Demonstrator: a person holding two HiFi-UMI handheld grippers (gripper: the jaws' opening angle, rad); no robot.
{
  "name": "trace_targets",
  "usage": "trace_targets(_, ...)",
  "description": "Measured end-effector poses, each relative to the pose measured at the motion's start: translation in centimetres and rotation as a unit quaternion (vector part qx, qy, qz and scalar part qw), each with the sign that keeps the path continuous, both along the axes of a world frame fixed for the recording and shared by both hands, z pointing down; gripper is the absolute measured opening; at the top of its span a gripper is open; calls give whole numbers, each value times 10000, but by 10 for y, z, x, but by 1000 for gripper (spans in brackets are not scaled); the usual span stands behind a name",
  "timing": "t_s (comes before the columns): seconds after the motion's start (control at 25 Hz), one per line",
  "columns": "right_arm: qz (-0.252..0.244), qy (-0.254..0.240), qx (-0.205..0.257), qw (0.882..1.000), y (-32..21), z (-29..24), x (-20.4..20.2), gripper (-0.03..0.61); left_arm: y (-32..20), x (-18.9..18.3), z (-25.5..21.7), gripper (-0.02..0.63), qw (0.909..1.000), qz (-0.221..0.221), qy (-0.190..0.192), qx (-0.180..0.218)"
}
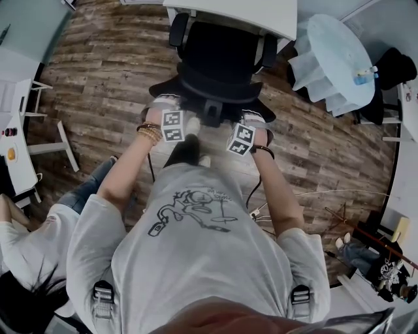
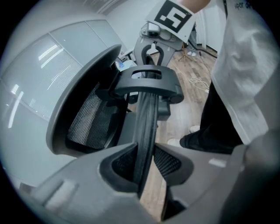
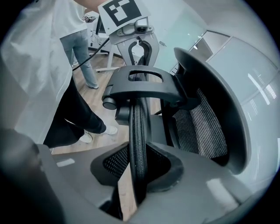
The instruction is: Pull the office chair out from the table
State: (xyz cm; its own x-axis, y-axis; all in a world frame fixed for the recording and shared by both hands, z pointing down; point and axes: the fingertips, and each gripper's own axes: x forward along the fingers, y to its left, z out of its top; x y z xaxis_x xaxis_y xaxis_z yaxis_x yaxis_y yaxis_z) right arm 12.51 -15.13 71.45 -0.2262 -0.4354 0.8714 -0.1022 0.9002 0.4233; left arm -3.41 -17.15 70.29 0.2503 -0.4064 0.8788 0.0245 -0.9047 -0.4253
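The black office chair [image 1: 219,62] stands in front of me, its seat toward the white table [image 1: 248,14] at the top of the head view. Both grippers hold the top rim of its mesh back. My left gripper [image 1: 167,102] is shut on the left part of that rim. The thin black rim [image 2: 146,118] runs between its pads [image 2: 168,162]. My right gripper [image 1: 253,119] is shut on the right part, and the rim [image 3: 138,127] is clamped between its pads [image 3: 114,162]. Each gripper view shows the other gripper across the backrest bracket [image 2: 148,81].
A round white table [image 1: 333,55] with a bottle stands at the right. A white desk frame [image 1: 47,145] is at the left, and a second person [image 1: 29,244] sits beside me at the lower left. A cable [image 1: 261,207] lies on the wooden floor by my feet.
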Motion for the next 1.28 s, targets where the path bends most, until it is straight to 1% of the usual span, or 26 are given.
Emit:
trace_targets(0.16, -2, 8, 52, 10000, 29, -3, -1, 106, 31, -1, -1, 110, 10000, -26, 20, 44)
trace_targets(0.32, -22, 13, -4, 10000, 54, -2, -4, 106, 57, -5, -1, 110, 10000, -59, 3, 48)
trace_targets(0.72, -40, -3, 10, 10000, 95, -4, -8, 106, 98, -8, -2, 110, 10000, -35, 15, 10)
trace_targets(0.84, -19, -19, -35, 10000, 108, -6, -14, 106, 111, -13, -2, 110, 10000, -14, 6, 21)
trace_targets(1.28, 126, 12, 48, 9999, 169, -4, -43, 107, 168, -41, -2, 109, 9999, 92, 33, 121)
